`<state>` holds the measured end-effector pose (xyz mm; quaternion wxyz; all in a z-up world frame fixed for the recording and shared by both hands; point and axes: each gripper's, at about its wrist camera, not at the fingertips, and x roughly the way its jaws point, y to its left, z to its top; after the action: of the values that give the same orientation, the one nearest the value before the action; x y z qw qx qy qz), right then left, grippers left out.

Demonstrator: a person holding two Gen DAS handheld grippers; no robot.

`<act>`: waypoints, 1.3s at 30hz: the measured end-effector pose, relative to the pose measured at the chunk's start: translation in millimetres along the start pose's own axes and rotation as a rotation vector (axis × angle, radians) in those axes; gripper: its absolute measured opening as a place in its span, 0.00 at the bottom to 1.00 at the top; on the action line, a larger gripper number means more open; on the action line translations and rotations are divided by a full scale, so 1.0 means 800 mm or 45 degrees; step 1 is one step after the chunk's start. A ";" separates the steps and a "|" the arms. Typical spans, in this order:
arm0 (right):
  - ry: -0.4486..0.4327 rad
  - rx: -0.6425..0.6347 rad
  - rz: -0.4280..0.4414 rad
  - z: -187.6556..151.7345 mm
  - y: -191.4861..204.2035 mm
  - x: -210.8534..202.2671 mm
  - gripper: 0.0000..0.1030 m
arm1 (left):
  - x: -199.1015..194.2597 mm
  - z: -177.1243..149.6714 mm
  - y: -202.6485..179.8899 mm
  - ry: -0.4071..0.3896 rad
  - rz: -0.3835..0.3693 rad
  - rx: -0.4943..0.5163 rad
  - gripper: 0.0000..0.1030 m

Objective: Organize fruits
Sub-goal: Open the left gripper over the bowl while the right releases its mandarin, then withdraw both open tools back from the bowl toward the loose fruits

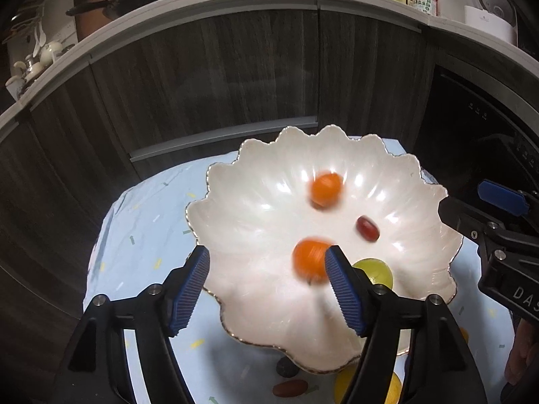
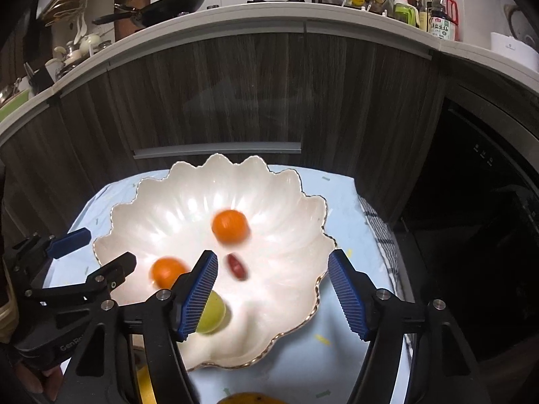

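A kitchen with dark wood-grain cabinets (image 1: 209, 77) under a pale counter (image 2: 235, 17) carrying a black pan (image 2: 168, 6) and bottles (image 2: 438, 20). In front, a small table in a light blue cloth (image 1: 145, 222) holds a white scalloped bowl (image 1: 269, 175). Inside lie two blurred oranges (image 1: 326, 189) (image 1: 311, 262), a green fruit (image 2: 211, 313) and a red date (image 1: 368, 228). More fruit sits on the cloth beside the bowl. The left gripper (image 1: 267, 289) and right gripper (image 2: 273, 294) hover over the bowl, tongs apart, holding nothing.

white bowl (image 1: 256, 222) (orange, green fruit)
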<state>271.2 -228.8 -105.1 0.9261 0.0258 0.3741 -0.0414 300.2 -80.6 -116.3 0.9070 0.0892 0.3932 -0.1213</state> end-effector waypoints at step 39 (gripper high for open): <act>-0.086 0.000 -0.017 -0.034 0.000 -0.114 0.67 | -0.128 -0.038 -0.002 -0.122 0.026 -0.014 0.73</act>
<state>187.0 -221.1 -61.3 0.9379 0.0219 0.3428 -0.0485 210.8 -59.3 -61.8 0.9265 0.0821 0.3490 -0.1141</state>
